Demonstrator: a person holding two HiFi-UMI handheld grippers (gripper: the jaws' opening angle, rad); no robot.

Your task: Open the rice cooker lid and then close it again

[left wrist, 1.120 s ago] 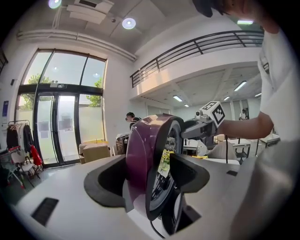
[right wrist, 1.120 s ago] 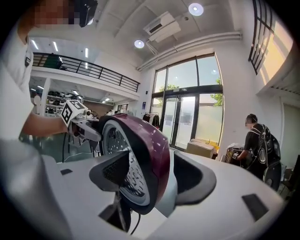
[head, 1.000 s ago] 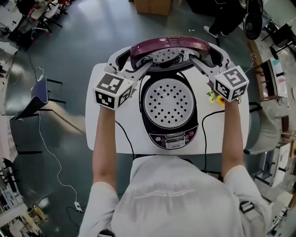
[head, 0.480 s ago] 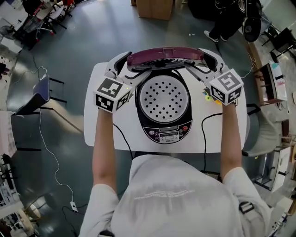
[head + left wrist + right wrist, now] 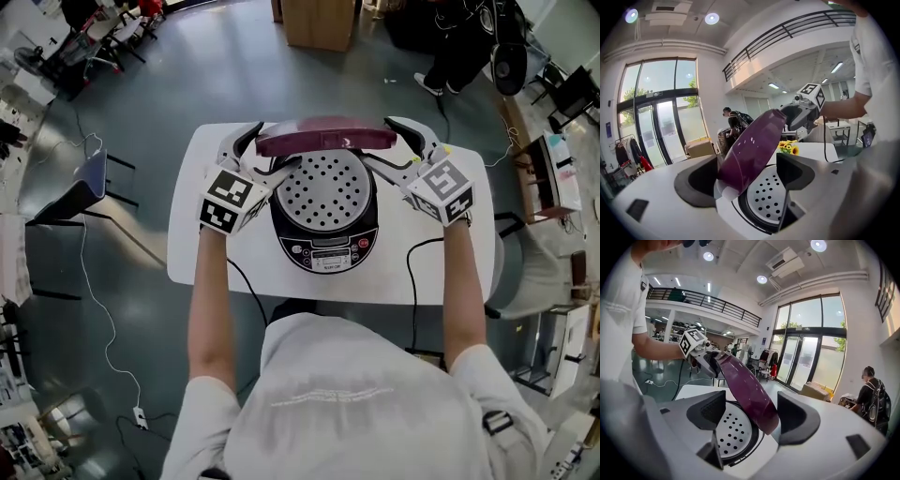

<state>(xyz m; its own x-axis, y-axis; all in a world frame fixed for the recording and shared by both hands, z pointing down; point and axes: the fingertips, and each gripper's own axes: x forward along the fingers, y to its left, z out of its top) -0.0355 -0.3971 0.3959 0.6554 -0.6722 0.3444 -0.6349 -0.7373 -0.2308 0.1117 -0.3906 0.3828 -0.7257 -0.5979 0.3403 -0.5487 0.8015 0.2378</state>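
A: Lid first: where does it stand?

B: Raised. The purple lid is up at the far side of the rice cooker and tilts over the pot. The perforated inner plate shows below it.

A: And the cooker itself?

B: It is about the middle of the white table, with its control panel towards the person.

A: The tools?

B: There is one at each end of the lid. The left gripper is at its left end and the right gripper at its right end. Both have their jaws spread wide and have just been opening.

In the left gripper view the lid's edge stands between the jaws. It is close to the pad at that view's left, with a clear gap to the other. In the right gripper view the edge again lies between the jaws, near the pad at that view's right and apart from the other. Neither pair clamps it.

A: Does the lid touch the nearer pads?

B: I cannot tell.

A: Around all that?

B: Each gripper carries a marker cube, with bare forearms behind. A black cable runs off the table's near edge. Small yellow flowers sit on the table beyond the cooker. Farther off, a cardboard box stands on the grey floor. A person with a backpack is near the glass doors.
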